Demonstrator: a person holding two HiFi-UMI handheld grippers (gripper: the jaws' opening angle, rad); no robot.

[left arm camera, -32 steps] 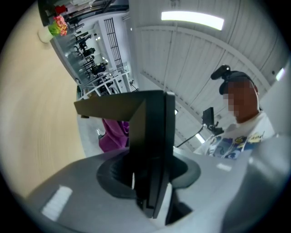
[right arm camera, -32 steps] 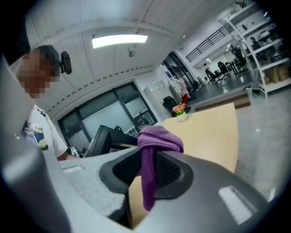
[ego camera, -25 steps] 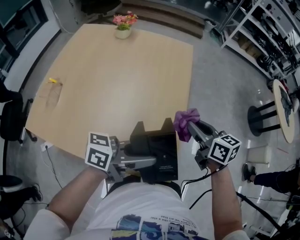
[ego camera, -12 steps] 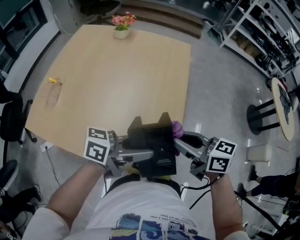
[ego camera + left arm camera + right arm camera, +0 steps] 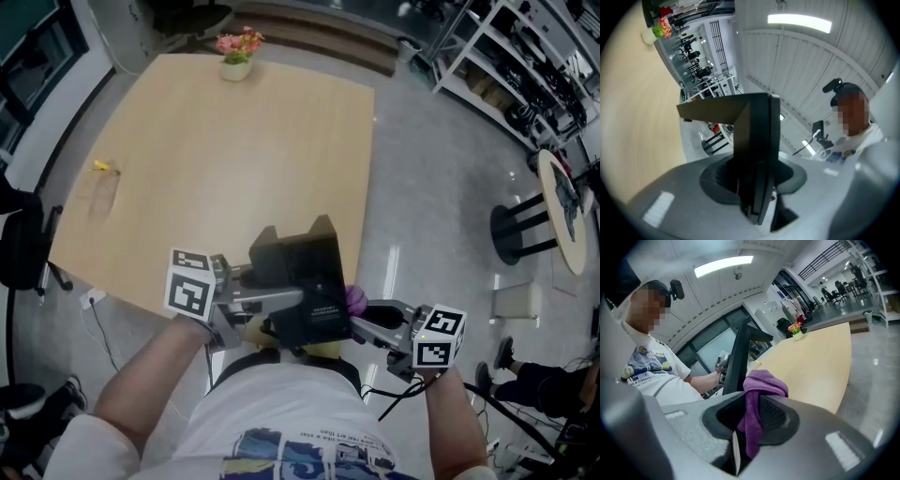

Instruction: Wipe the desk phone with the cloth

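Note:
The black desk phone (image 5: 302, 279) is held up off the table edge, in front of the person's chest. My left gripper (image 5: 277, 302) is shut on its left side; in the left gripper view the phone (image 5: 757, 150) stands edge-on, clamped in my left gripper (image 5: 754, 192). My right gripper (image 5: 367, 313) is shut on the purple cloth (image 5: 355, 300), which sits against the phone's lower right edge. In the right gripper view the cloth (image 5: 758, 392) hangs bunched from my right gripper (image 5: 750, 425), right beside the phone (image 5: 739, 359).
The light wooden table (image 5: 234, 159) stretches ahead, with a flower pot (image 5: 234, 54) at its far edge and a small yellow item (image 5: 105, 166) at the left. A black chair (image 5: 23, 248) stands left, a round stool (image 5: 561, 211) and shelves (image 5: 525, 66) right.
My right gripper has carried the cloth down and left, from beside the phone's upper right corner to its lower right edge. The left gripper has kept holding the phone almost still.

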